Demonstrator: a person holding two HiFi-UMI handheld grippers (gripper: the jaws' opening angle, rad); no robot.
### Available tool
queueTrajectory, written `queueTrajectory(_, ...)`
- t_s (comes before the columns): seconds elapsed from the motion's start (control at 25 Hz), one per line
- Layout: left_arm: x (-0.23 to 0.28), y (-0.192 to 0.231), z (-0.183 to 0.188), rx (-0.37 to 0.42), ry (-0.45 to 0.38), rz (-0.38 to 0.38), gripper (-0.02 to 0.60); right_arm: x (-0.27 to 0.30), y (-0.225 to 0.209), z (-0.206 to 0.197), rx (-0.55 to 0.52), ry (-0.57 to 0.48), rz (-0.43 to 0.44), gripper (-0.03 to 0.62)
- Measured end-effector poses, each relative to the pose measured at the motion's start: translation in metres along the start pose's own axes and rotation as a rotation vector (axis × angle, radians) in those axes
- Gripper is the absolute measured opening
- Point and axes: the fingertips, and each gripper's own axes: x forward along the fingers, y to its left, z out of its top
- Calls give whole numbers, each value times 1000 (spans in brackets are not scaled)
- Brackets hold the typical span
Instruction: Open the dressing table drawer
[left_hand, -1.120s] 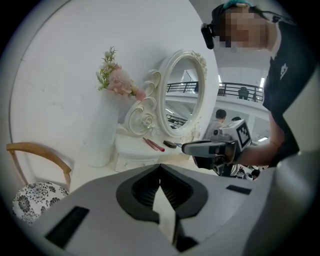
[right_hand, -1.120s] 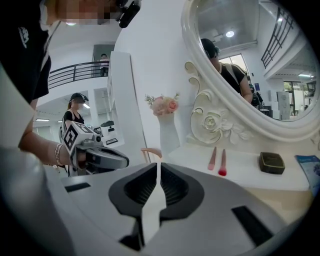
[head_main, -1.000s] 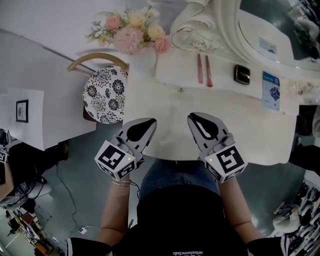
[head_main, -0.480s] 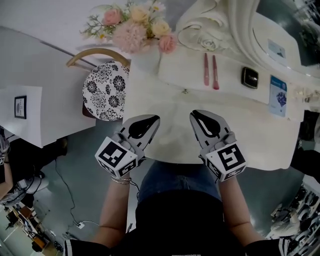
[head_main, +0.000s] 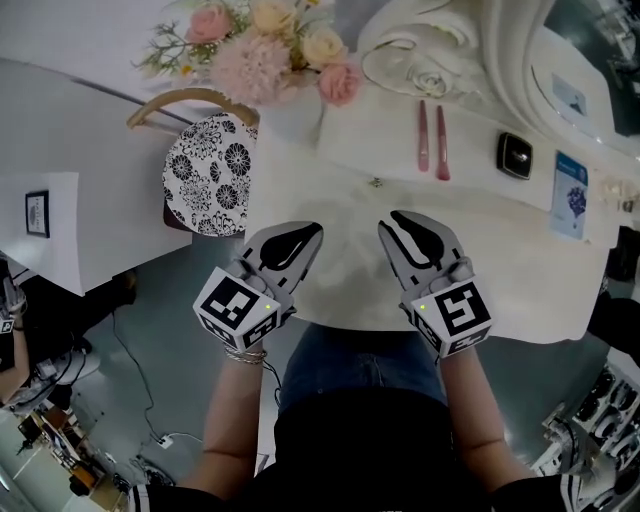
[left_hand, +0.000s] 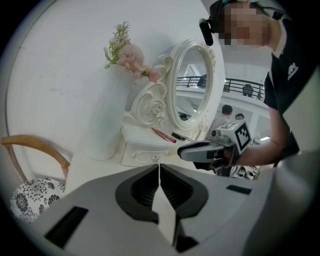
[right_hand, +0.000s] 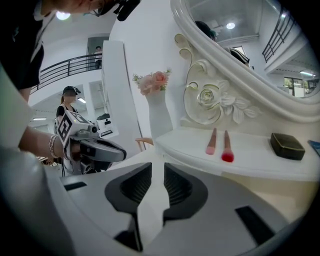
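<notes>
The white dressing table (head_main: 520, 270) carries a raised shelf with a small drawer; its knob (head_main: 376, 182) shows just ahead of my grippers. In the left gripper view the drawer front (left_hand: 145, 156) sits closed under the shelf. My left gripper (head_main: 312, 229) hovers over the table's near left part, shut and empty, about a hand's width short of the knob. My right gripper (head_main: 392, 217) hangs beside it, also shut and empty, pointing at the shelf. The jaws of each (left_hand: 160, 167) (right_hand: 157, 165) hold nothing.
A white vase of pink flowers (head_main: 270, 60) stands at the shelf's left end. Two pink brushes (head_main: 432, 135), a black compact (head_main: 514, 155) and a blue card (head_main: 570, 195) lie on the shelf under the oval mirror (left_hand: 192, 85). A patterned chair (head_main: 205, 185) stands left of the table.
The head view has tilted, so the table and shelf sit lower in the picture. Both grippers stay side by side and have edged slightly toward the drawer; neither has touched anything.
</notes>
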Motion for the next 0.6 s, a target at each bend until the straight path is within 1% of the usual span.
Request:
queueTrajectory(0.36, 15, 11, -6, 5, 16, 15, 17, 18, -15, -14, 10, 31, -34, 89)
queueTrajectory(0.6, 25, 15, -11, -16, 19, 6, 17, 33, -23, -22, -4, 59, -54, 89)
